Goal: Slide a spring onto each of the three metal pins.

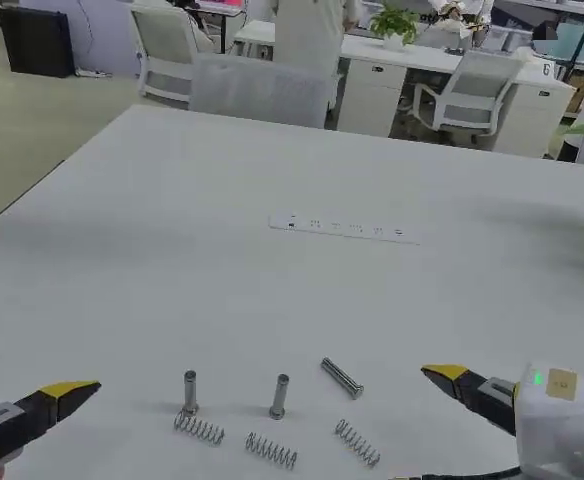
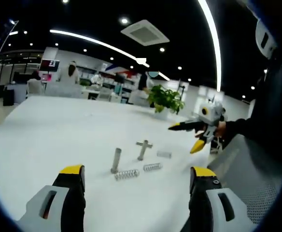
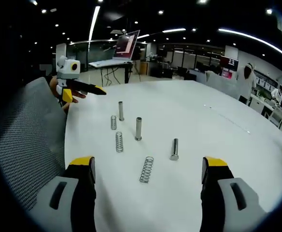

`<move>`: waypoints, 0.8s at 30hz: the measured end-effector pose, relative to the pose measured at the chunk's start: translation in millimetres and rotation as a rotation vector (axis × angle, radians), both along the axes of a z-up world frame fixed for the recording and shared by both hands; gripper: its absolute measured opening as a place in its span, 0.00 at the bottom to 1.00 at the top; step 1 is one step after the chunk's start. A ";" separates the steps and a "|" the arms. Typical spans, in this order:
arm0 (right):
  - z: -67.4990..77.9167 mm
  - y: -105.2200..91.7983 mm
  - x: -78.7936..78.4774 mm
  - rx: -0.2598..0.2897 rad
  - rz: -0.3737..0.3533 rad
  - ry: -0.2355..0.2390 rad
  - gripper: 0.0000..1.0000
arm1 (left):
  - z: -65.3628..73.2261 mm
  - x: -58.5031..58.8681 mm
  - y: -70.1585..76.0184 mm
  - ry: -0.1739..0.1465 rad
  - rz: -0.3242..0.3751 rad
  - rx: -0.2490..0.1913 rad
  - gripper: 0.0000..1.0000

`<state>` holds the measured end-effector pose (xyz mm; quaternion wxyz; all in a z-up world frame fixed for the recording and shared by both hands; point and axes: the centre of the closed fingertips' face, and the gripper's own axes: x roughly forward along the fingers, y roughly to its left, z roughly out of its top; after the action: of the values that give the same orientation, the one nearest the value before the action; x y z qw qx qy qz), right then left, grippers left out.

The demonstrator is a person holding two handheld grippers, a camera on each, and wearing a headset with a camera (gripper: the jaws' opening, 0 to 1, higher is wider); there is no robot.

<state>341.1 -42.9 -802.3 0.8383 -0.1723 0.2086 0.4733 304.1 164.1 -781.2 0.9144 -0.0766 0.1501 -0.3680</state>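
On table point(image 1: 272, 170), two upright pins point(image 1: 190, 392), third pin point(image 1: 341, 377) lying

The left gripper point(image 2: 137, 171) is hovering over the near edge of the tabletop point(image 1: 272, 180), toward its left side, with its yellow-tipped jaws standing wide apart. The right gripper point(image 3: 147, 162) is hovering over the same near edge, toward the right side of the tabletop, with its jaws likewise spread wide. Both grippers are pointing inward, facing each other across the tabletop. A hand point(image 2: 221, 129) in a dark sleeve point(image 2: 249, 128) is gripping the right gripper from behind.
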 end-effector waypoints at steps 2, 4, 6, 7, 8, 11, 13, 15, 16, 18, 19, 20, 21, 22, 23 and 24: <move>-0.1 0.3 -0.1 0.000 0.001 0.001 0.90 | -0.1 -0.2 0.0 0.001 0.000 0.000 0.85; 0.0 0.5 -0.2 0.000 0.002 0.001 0.90 | -0.3 -0.4 0.2 0.002 -0.001 0.002 0.85; -0.2 1.0 -0.5 -0.001 0.004 0.002 0.90 | -0.4 -0.6 0.3 0.003 0.000 0.003 0.85; -0.3 1.1 -0.6 -0.002 0.004 0.003 0.90 | -0.5 -0.8 0.3 0.003 -0.001 0.003 0.85; -0.4 1.2 -0.6 -0.003 0.005 0.003 0.90 | -0.5 -0.9 0.3 0.003 -0.001 0.003 0.85; -0.5 1.5 -0.8 -0.003 0.006 0.004 0.90 | -0.7 -1.4 0.3 0.005 -0.002 0.004 0.85; -0.5 1.6 -1.0 -0.003 0.007 0.004 0.90 | -0.7 -1.7 0.4 0.005 -0.002 0.005 0.85; -0.6 1.7 -1.0 -0.003 0.007 0.004 0.90 | -0.6 -1.8 0.5 0.006 -0.001 0.005 0.85; -0.9 1.9 -1.3 -0.003 0.007 0.006 0.90 | -0.6 -1.9 0.6 0.006 0.000 0.005 0.84; -1.5 1.8 -1.5 -0.006 0.009 0.006 0.90 | -0.5 -2.0 0.6 0.006 0.000 0.006 0.84; -1.7 1.8 -1.5 -0.007 0.009 0.006 0.90 | -0.5 -2.0 0.5 0.006 0.000 0.006 0.84; -1.7 1.8 -1.3 -0.007 0.009 0.007 0.90 | -0.6 -1.9 0.6 0.006 0.000 0.006 0.84; -1.5 1.8 -1.1 -0.006 0.009 0.006 0.90 | -0.5 -1.8 0.6 0.006 0.000 0.006 0.84; -1.2 1.8 -0.7 -0.004 0.008 0.005 0.90 | -0.6 -1.7 0.6 0.006 0.000 0.007 0.84; -1.2 1.7 -0.6 -0.004 0.008 0.005 0.89 | -0.7 -1.7 0.5 0.007 0.000 0.007 0.84; -1.1 1.6 -0.6 -0.005 0.007 0.005 0.89 | -0.6 -1.6 0.5 0.007 0.000 0.007 0.84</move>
<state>340.5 -41.3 -803.4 0.8357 -0.1739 0.2111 0.4763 302.4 164.6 -781.9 0.9142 -0.0746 0.1544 -0.3672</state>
